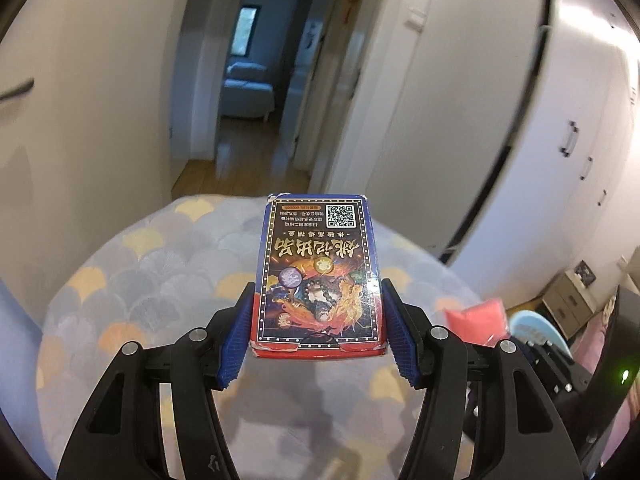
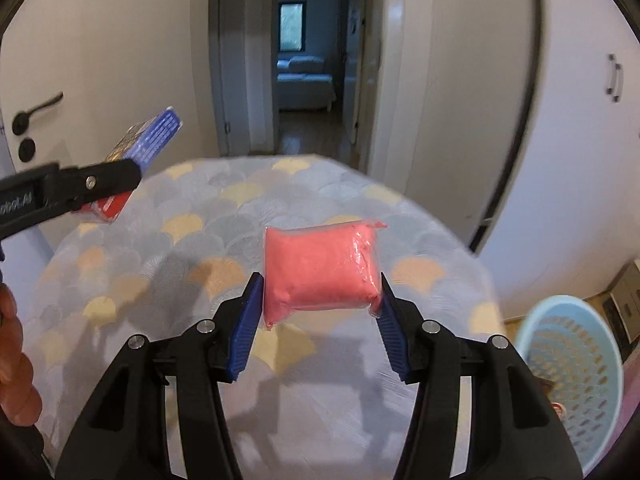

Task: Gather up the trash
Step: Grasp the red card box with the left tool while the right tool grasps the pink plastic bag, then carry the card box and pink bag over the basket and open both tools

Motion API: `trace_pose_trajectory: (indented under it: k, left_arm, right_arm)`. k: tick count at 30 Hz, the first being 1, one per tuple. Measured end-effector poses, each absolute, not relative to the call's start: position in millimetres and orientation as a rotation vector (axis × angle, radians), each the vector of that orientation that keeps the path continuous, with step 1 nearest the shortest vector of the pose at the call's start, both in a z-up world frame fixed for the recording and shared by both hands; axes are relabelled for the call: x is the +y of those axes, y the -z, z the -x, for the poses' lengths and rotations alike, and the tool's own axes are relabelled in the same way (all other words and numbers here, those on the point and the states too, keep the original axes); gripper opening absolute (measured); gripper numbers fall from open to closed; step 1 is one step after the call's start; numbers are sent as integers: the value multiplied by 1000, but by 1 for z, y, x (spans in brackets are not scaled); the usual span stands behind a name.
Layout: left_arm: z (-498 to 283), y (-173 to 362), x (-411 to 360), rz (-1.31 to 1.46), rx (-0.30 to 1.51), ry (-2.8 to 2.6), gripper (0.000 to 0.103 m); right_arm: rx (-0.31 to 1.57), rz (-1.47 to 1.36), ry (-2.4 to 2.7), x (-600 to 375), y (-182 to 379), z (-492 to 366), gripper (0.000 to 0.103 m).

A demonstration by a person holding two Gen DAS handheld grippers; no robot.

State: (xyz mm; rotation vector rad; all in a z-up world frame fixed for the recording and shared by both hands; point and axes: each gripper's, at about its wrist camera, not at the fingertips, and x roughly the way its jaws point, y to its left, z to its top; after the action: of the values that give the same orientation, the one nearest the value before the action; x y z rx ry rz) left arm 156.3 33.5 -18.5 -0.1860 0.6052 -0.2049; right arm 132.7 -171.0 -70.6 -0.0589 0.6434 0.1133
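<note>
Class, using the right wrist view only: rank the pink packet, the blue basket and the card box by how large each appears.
1. Blue basket, though the picture's edge cuts it off.
2. Pink packet; close to the camera, so the first two ranks are unsure.
3. Card box, seen edge-on and partly hidden by the left gripper.

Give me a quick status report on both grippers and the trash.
Left gripper shut on blue-and-red printed cardboard box, held above the bed. Right gripper shut on pink plastic-wrapped packet. Pale blue perforated plastic basket low right, path looks open.
</note>
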Motion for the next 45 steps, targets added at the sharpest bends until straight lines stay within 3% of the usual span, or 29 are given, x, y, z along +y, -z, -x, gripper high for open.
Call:
trace_pose_trajectory:
  k: [8, 17, 30, 45]
  left_arm:
    - [-114, -15, -36, 90, 529, 302, 58]
    - [-86, -27, -136, -4, 493, 438, 58]
    - [-112, 21, -255, -92, 637, 611, 58]
    - [-145, 83, -307, -112, 809, 668, 59]
  right_arm:
    - [498, -17, 48, -253, 10, -74, 51]
    - [433, -98, 227, -347, -17, -24, 51]
    - [546, -329, 436, -469, 17, 7, 51]
    - [679, -389, 467, -492, 53, -7, 51]
